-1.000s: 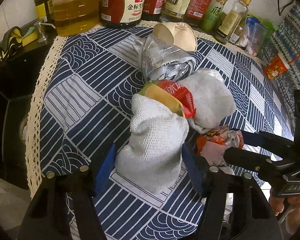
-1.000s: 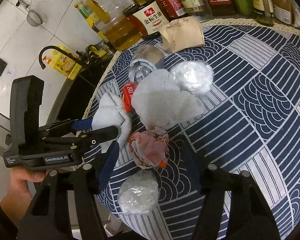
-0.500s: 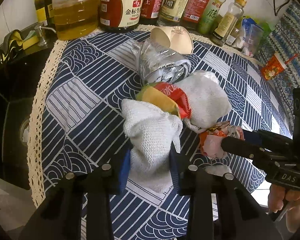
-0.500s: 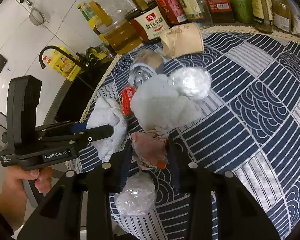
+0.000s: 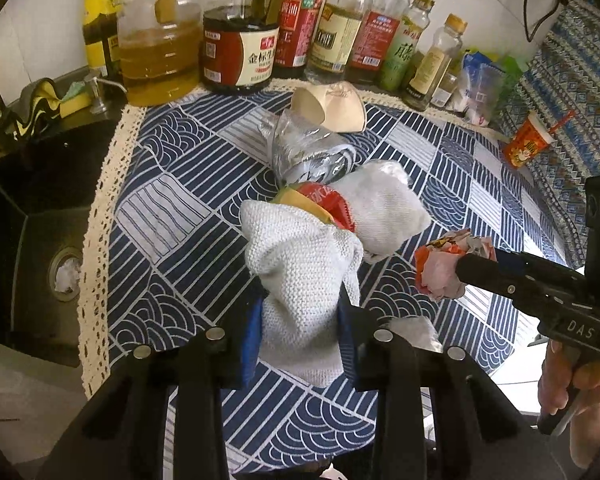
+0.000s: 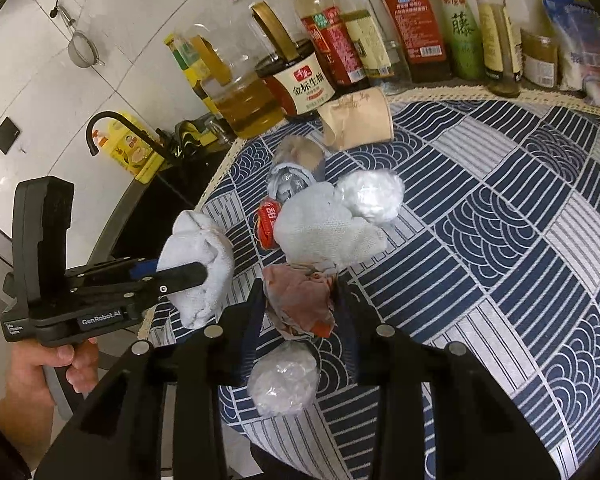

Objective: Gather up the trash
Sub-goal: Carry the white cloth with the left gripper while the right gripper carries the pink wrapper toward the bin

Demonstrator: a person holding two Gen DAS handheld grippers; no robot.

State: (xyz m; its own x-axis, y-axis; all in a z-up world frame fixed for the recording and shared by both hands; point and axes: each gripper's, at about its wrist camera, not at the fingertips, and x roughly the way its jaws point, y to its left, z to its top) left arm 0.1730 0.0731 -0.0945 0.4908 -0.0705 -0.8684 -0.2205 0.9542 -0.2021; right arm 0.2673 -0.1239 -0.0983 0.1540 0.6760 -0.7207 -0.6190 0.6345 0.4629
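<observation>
Both claws are clamped on trash: the left gripper (image 5: 300, 320) has its jaws pinched narrow on a white rag (image 5: 304, 276), and the right gripper (image 6: 300, 312) has squeezed a crumpled wrapper (image 6: 300, 300). Both pieces hang just above the cloth (image 6: 500, 240) near its front edge. Lifting is in hand; next, I judge, comes carrying them to a bin, none in view. More trash lies mid-cloth: a crushed bottle (image 5: 308, 152) and a paper cup (image 5: 332, 108).

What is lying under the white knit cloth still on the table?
A red-and-yellow wrapper pokes out from under the white knit cloth, beside a crushed clear bottle. How far the wrapper runs underneath is hidden.
</observation>
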